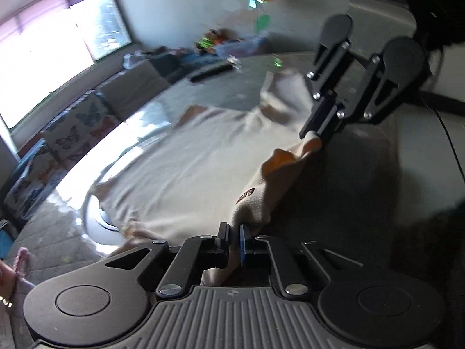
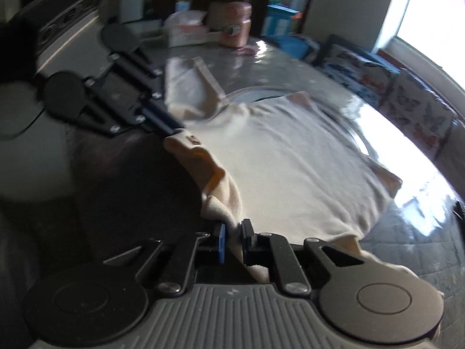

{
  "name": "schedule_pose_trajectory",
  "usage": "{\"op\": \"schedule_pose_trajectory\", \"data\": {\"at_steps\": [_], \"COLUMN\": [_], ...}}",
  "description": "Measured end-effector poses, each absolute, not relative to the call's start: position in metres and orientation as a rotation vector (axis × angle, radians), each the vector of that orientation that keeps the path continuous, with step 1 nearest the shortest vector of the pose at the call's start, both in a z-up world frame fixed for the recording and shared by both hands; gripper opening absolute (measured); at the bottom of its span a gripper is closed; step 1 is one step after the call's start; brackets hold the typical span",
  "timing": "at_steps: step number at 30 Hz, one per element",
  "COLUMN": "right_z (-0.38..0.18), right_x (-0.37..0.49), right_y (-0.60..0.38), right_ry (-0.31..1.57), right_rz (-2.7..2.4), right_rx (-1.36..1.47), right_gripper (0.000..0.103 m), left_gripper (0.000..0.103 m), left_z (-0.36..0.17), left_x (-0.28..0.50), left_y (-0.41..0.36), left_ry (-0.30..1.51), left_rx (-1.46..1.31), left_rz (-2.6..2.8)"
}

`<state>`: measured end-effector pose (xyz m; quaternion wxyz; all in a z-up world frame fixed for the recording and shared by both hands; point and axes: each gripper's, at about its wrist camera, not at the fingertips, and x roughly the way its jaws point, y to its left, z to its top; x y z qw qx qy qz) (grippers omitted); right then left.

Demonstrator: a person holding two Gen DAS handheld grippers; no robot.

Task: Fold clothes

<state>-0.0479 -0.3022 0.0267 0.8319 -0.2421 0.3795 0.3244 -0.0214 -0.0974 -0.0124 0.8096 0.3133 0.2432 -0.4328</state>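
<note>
The cream shirt (image 1: 186,168) lies spread on the glossy worktop (image 2: 290,67). The left claw (image 1: 234,234) and right claw (image 2: 234,232) each clench its near edge. It looks soft, light and floppy; corners give the best hold.

Cream shirt (image 1: 186,174) — both grippers' jaws

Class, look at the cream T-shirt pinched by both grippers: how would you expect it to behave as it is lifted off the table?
The T-shirt will likely hang floppy: it already sags and bunches between the left gripper and right gripper. It seems light, since only small pinches hold it. It may slide easily on the glossy table.
</note>
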Motion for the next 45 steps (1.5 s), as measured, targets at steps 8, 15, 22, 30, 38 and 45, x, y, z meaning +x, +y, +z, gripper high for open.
{"op": "schedule_pose_trajectory", "data": {"at_steps": [8,15,22,30,38,45], "right_z": [0.022,0.037,0.02,-0.004,-0.011,-0.008], "right_x": [-0.065,-0.048,-0.012,0.012,0.022,0.033], "right_y": [-0.307,-0.344,-0.406,-0.459,-0.475,-0.489], "right_ry": [0.895,0.873,0.88,0.879,0.841,0.851], "right_rz": [0.782,0.629,0.272,0.047,-0.054,-0.122], "right_rx": [-0.477,-0.308,-0.165,0.017,0.028,0.031], "right_gripper": [0.023,0.025,0.034,0.034,0.037,0.036], "left_gripper": [0.015,0.023,0.023,0.024,0.024,0.026], "left_z": [-0.013,0.005,-0.005,-0.022,-0.028,-0.015], "left_x": [-0.036,-0.014,0.043,0.091,0.117,0.126], "left_y": [-0.078,-0.044,-0.015,0.007,0.031,0.044], "left_ry": [0.571,0.572,0.652,0.73,0.724,0.774], "left_rx": [0.668,0.553,0.397,0.255,0.237,0.177], "left_rz": [-0.958,-0.792,-0.516,-0.33,-0.149,-0.099]}}
